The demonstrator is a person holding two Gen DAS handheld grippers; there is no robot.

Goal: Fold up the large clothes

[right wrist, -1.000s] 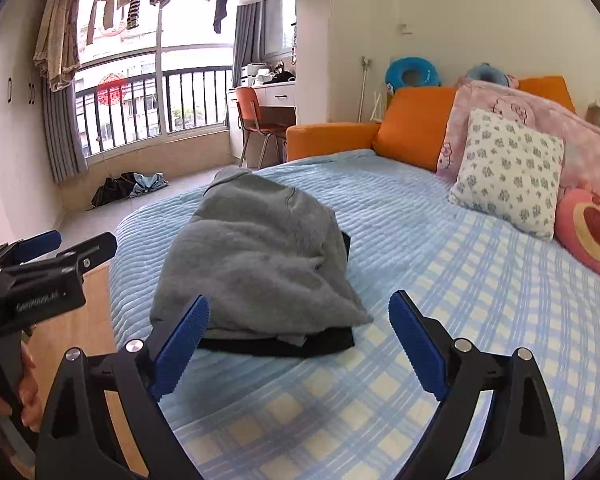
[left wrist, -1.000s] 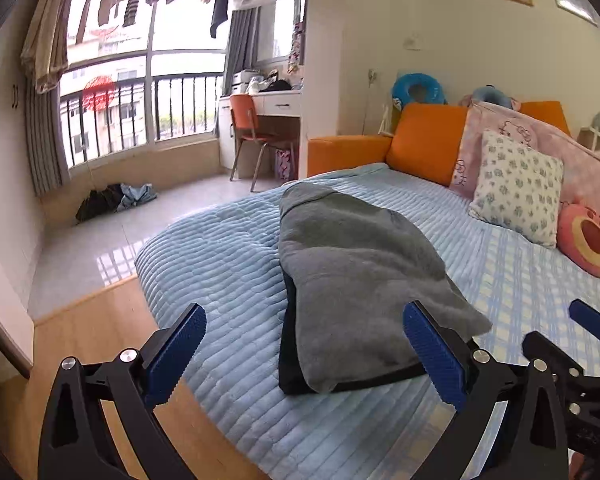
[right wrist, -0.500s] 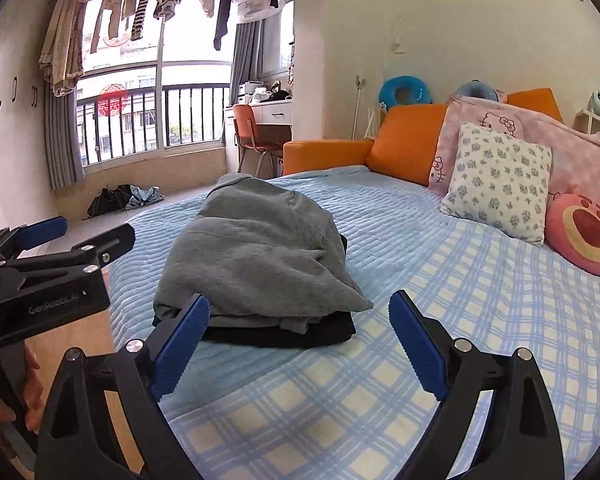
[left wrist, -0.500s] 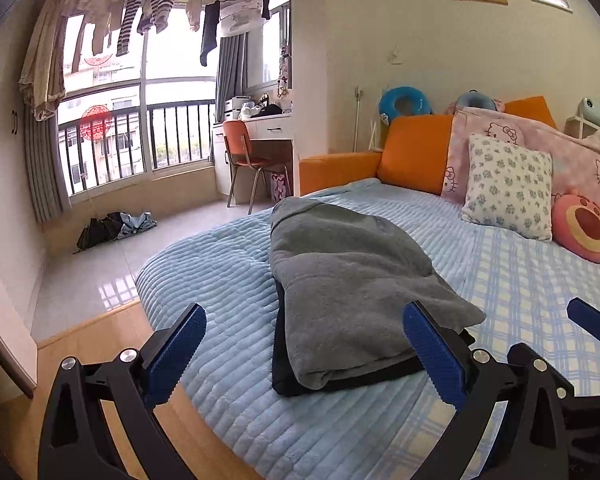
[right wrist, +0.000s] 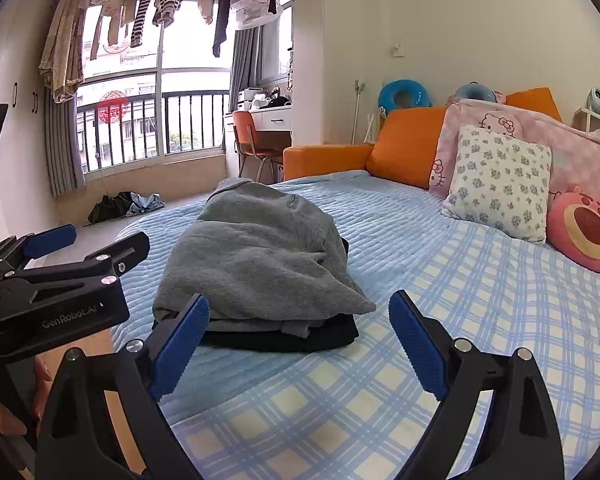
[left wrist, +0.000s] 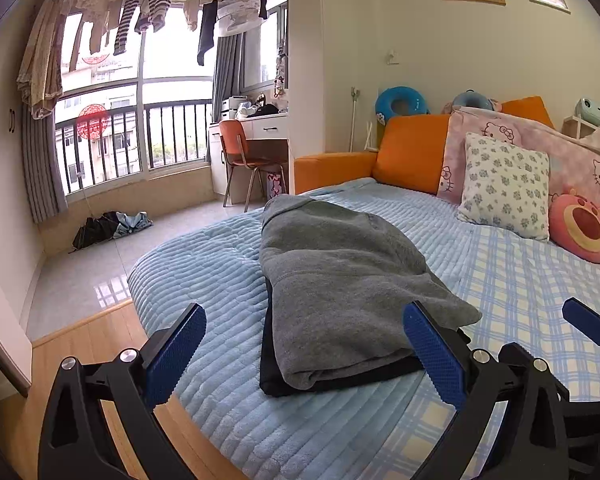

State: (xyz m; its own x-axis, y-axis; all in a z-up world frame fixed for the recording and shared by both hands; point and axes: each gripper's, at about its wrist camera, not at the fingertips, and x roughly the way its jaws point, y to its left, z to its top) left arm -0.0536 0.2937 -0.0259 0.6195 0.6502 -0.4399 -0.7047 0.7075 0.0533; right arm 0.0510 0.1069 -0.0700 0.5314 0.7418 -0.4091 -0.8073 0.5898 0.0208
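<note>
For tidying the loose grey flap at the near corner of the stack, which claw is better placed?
Probably the right claw: open, it frames the near end of the grey garment, where the flap overhangs the black garment. The left claw, also open, faces the stack's long side.

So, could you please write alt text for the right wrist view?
A folded grey garment lies on a folded black one on a blue bed. The open right gripper hangs before them, holding nothing.

Grey sweatshirt [left wrist: 340, 280] folded atop black garment [right wrist: 300, 334]
</note>
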